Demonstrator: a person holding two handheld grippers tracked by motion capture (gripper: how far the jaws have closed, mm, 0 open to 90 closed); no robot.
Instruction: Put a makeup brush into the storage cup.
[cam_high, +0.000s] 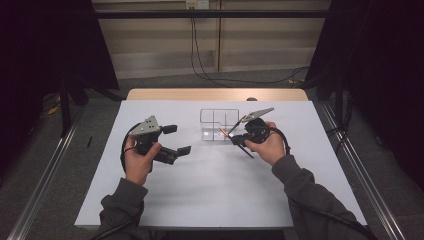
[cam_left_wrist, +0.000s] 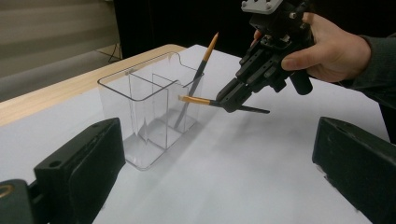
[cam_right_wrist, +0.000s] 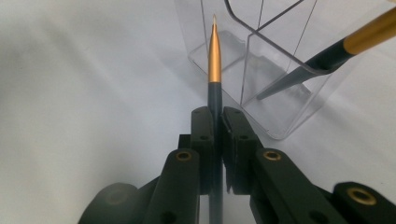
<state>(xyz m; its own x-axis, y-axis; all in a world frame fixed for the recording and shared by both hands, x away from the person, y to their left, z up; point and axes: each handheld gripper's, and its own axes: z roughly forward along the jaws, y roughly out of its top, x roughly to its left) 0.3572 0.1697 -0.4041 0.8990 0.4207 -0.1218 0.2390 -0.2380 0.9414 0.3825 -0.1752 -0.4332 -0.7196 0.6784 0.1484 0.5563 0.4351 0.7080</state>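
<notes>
Two tools are in my hands over the white worktop (cam_high: 200, 195). A clear divided holder (cam_high: 219, 125) stands at the middle, toward the far side, with one brush (cam_left_wrist: 198, 77) leaning inside its right compartment, orange end up. My left tool (cam_high: 177, 140) hovers left of the holder, jaws spread wide and empty. My right tool (cam_right_wrist: 215, 121) is clamped on a second brush (cam_right_wrist: 215, 65), whose orange tip sits just beside the holder's near right wall.
</notes>
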